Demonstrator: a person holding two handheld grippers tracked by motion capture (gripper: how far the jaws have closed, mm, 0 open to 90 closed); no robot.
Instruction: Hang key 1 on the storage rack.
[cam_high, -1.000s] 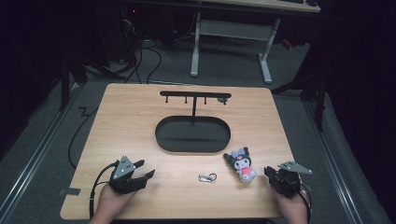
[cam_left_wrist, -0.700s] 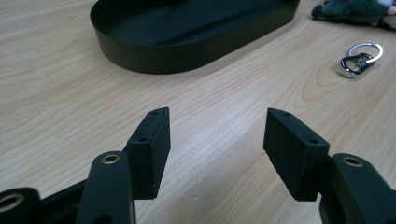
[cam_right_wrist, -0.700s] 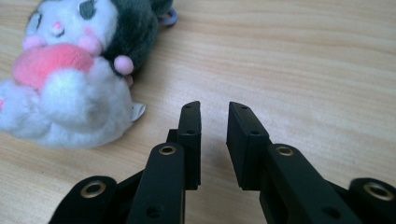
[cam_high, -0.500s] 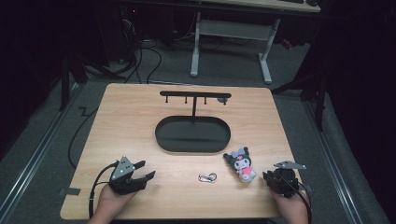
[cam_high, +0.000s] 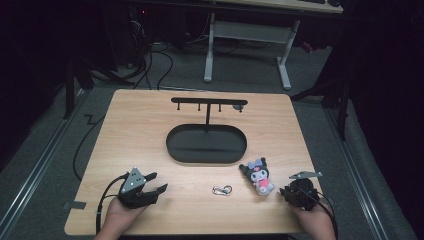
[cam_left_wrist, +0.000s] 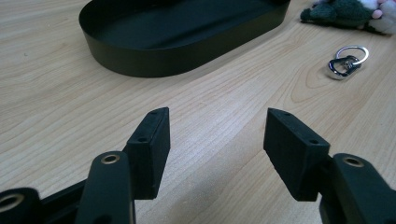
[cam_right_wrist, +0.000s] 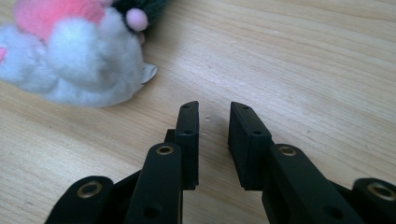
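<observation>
Here the fluffy black, white and pink plush toy (cam_high: 258, 176) lies beside the right hand-held gripper (cam_high: 289, 193), jaws slightly apart.

One plush toy (cam_high: 258, 175), one key ring (cam_high: 222, 190), one tray (cam_high: 206, 144).

Plush toy (cam_right_wrist: 70, 56) cut off, top-left

light: tabletop (cam_high: 150, 130) evenly lit from above, surroundings dark | shadows: soft, faint | glare: none | focus: high view slightly soft; near tongs blurred in gripper views
</observation>
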